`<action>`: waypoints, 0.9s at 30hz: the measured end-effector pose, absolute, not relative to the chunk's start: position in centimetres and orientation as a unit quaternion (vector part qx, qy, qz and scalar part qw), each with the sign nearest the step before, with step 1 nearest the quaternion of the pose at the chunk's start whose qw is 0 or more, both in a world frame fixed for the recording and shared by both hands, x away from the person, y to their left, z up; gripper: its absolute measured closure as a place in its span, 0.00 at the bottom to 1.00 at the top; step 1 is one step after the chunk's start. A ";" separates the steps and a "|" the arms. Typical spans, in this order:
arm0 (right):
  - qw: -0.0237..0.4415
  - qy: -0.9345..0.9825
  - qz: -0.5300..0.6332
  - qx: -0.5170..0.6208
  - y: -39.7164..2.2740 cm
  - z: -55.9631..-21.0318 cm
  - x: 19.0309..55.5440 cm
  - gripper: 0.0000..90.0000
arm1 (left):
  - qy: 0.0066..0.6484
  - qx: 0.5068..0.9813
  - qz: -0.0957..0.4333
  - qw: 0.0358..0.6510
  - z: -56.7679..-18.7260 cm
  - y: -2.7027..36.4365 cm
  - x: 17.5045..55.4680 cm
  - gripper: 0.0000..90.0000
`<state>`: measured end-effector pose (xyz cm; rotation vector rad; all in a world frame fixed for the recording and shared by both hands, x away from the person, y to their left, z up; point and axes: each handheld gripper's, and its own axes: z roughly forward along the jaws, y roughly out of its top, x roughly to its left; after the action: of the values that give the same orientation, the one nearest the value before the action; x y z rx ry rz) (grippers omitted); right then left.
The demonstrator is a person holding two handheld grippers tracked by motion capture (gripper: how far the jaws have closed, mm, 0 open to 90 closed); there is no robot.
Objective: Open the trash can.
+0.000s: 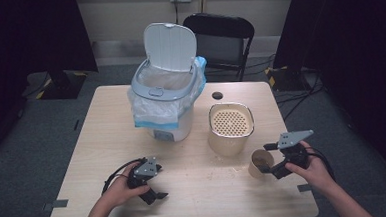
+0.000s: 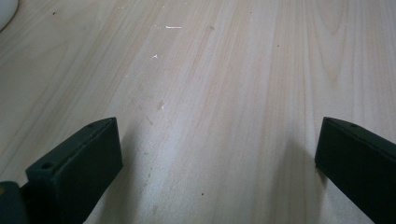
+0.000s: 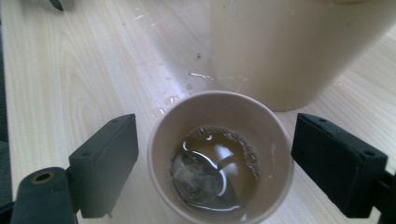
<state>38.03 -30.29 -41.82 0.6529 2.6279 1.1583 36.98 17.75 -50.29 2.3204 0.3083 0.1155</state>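
Observation:
A brown paper cup (image 1: 261,161) stands upright near the table's right front edge. It holds a little brownish liquid with a pale soggy lump (image 3: 205,170) in it. My right gripper (image 1: 265,159) comes in from the right with its jaws on either side of the cup (image 3: 219,116). In the right gripper view my right gripper (image 3: 215,158) is open: a gap shows at the left jaw, and the right jaw sits very close to the rim. My left gripper (image 1: 160,181) rests low at the table's front left. In its own view my left gripper (image 2: 219,154) is open wide over bare wood.
A beige bucket with a perforated strainer insert (image 1: 231,124) stands just behind the cup, its wall close ahead (image 3: 280,46). A white bin with raised lid and plastic liner (image 1: 165,100) sits mid-table. Droplets (image 3: 170,100) wet the wood. A black chair (image 1: 219,34) stands beyond the table (image 1: 106,123).

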 end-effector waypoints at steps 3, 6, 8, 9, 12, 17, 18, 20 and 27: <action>0.101 0.888 0.388 0.224 -30.7 -41.9 38.1 0.16 | 0.121 0.912 0.046 0.388 -50.3 17.8 37.0 0.00; 0.098 0.888 0.387 0.226 -30.9 -42.1 38.2 0.16 | 0.121 0.913 0.045 0.387 -50.3 17.8 37.0 0.00; 0.096 0.888 0.388 0.227 -31.0 -42.4 38.1 0.15 | 0.121 0.912 0.045 0.388 -50.3 17.8 37.0 0.00; 0.093 0.888 0.390 0.227 -31.0 -42.5 38.1 0.16 | 0.121 0.912 0.045 0.388 -50.3 17.8 37.0 0.00; 0.089 0.886 0.392 0.230 -31.0 -43.0 38.1 0.16 | 0.121 0.912 0.045 0.388 -50.3 17.8 37.0 0.00; 0.087 0.884 0.395 0.234 -30.9 -43.8 38.0 0.16 | 0.121 0.912 0.045 0.388 -50.3 17.8 37.0 0.00; 0.085 0.884 0.395 0.236 -30.9 -44.0 38.0 0.15 | 0.121 0.912 0.045 0.388 -50.3 17.8 37.0 0.00; 0.084 0.882 0.398 0.239 -30.9 -44.3 38.0 0.16 | 0.121 0.913 0.045 0.388 -50.3 17.8 37.0 0.00; 0.084 0.876 0.409 0.240 -30.9 -45.4 38.0 0.16 | 0.121 0.913 0.045 0.387 -50.3 17.8 37.0 0.00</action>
<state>37.96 -30.94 -45.40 0.7157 2.6158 1.2213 36.98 17.76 -50.26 2.3235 0.3069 0.1143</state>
